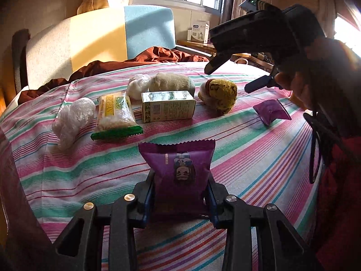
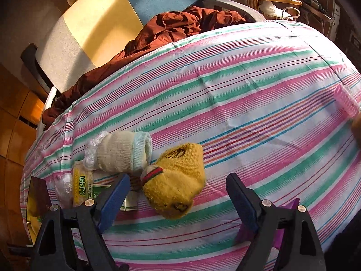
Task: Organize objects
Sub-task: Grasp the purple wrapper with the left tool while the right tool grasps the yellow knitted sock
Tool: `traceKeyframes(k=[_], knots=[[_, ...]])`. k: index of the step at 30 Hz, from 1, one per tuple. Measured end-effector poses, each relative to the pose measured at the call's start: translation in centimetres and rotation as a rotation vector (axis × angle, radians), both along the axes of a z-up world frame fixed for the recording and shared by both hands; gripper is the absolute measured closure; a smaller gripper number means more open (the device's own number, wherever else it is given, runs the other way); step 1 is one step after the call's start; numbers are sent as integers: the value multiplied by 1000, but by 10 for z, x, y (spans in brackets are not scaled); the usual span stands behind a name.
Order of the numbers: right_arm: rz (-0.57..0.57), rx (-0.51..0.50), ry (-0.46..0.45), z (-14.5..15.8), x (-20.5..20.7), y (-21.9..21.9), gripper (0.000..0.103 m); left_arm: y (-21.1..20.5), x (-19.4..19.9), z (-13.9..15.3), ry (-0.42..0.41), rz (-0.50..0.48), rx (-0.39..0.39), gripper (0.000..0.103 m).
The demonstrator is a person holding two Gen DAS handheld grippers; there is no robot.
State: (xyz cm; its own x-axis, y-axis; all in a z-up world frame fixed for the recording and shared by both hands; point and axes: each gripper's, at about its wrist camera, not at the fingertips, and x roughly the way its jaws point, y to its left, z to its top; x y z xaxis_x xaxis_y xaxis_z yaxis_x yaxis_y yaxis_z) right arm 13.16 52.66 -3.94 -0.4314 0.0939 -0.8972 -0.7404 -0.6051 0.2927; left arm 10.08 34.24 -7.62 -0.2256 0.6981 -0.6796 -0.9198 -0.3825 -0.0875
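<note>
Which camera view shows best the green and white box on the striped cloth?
The left wrist view: the green and white box lies there whole and unobstructed, its top and printed side both visible. In the right wrist view only a small part of it shows, behind a finger of the right gripper.

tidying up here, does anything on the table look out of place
One small purple packet lies alone on the striped cloth, apart from the row of items. Its match is clamped in the left gripper.

Left tongs (image 1: 181, 199) clamped; right tongs (image 2: 178, 194) apparently agape.
</note>
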Motion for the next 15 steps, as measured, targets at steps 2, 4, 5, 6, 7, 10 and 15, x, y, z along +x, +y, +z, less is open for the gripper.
traceKeyframes(k=[2,4,5,6,7,10,15], knots=[[20,-10,-35,-9,-8,3,23,0,-1,0,-5,0,4,64],[46,0,-71,-15,-13,2,25,-1,-1,0,-5,0,5,64],[57,-2,-80,-17,-15,1,29,-1,0,0,-4,0,5,64],[75,24,-88,-16,-17,-2,31,-1,0,0,-5,0,5,64],[105,42,-85,-15,-19,-6,46,-1,-1,0,-8,0,7,64],[165,111,-124,-13,-25,-18,54,-1,-1,0,-8,0,8,64],[237,196,-190,-15,-32,-31,55,-1,-1,0,-8,0,7,64]])
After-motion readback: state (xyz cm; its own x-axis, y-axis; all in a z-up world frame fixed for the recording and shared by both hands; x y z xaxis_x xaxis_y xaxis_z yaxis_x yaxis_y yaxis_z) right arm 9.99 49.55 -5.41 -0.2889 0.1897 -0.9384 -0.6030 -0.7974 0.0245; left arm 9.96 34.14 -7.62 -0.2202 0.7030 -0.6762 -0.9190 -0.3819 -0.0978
